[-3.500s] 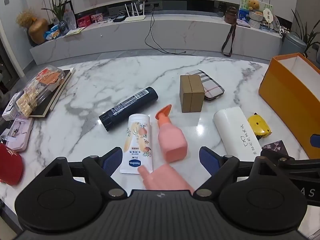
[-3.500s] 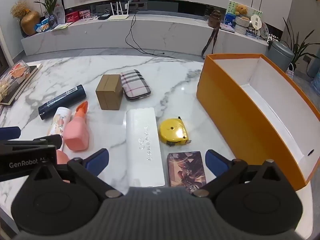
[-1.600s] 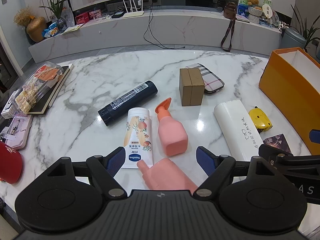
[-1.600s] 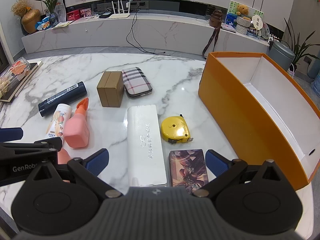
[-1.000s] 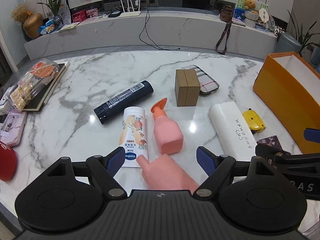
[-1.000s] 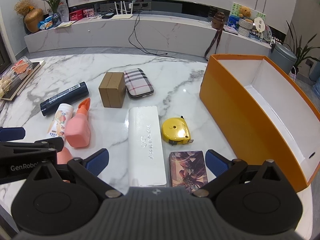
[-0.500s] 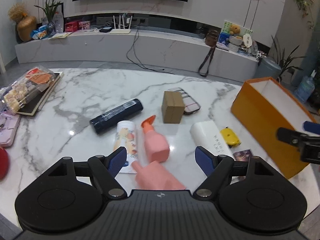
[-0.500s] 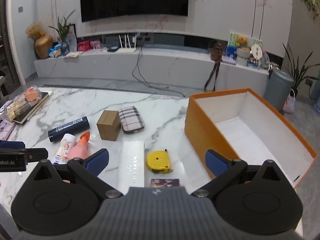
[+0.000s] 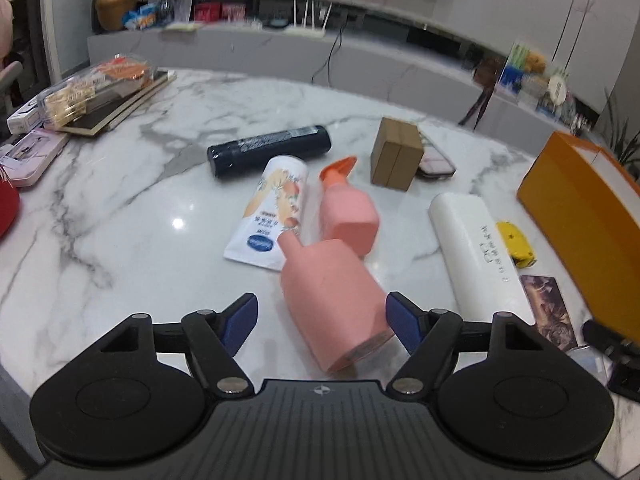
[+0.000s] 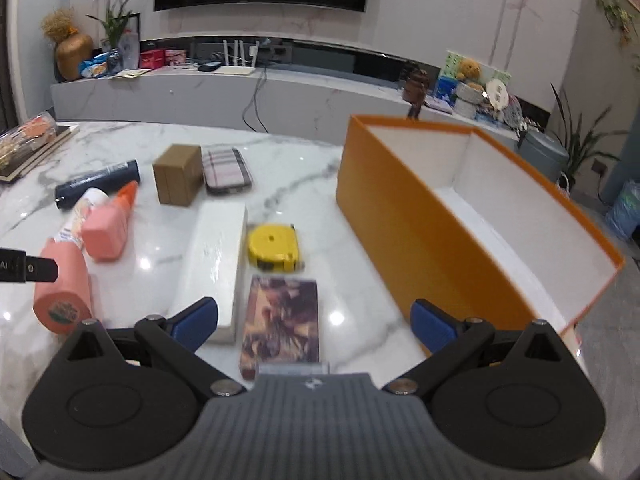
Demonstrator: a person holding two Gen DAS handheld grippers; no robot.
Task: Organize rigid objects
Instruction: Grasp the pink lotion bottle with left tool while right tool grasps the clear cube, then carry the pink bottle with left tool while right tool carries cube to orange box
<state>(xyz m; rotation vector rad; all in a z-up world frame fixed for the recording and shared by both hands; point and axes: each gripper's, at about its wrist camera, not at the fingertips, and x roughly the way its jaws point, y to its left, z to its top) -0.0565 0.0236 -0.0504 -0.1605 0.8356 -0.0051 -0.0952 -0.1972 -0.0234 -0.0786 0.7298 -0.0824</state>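
Note:
My left gripper (image 9: pixel 322 314) is open, with a large pink bottle (image 9: pixel 332 300) lying between its fingers, nearer the right one; I cannot tell if it touches. Beyond lie a small pink spray bottle (image 9: pixel 348 212), a white lotion tube (image 9: pixel 272 208), a dark cylinder (image 9: pixel 270 150), a brown box (image 9: pixel 396 158) and a long white box (image 9: pixel 478 248). My right gripper (image 10: pixel 314 320) is open and empty above a picture-printed card box (image 10: pixel 282 322). A yellow tape measure (image 10: pixel 274 246), a plaid case (image 10: pixel 226 170) and the open orange box (image 10: pixel 404 220) lie ahead.
Everything sits on a marble table (image 9: pixel 120 208). A stack of books with a clear snack pack (image 9: pixel 92 92) lies at the far left edge, with a red object (image 9: pixel 6 208) nearer. A low TV bench (image 10: pixel 240 92) stands behind the table.
Both grippers have dropped lower and closer to the table. The large pink bottle now shows fully between my left fingers. The card box now sits right under my right gripper.

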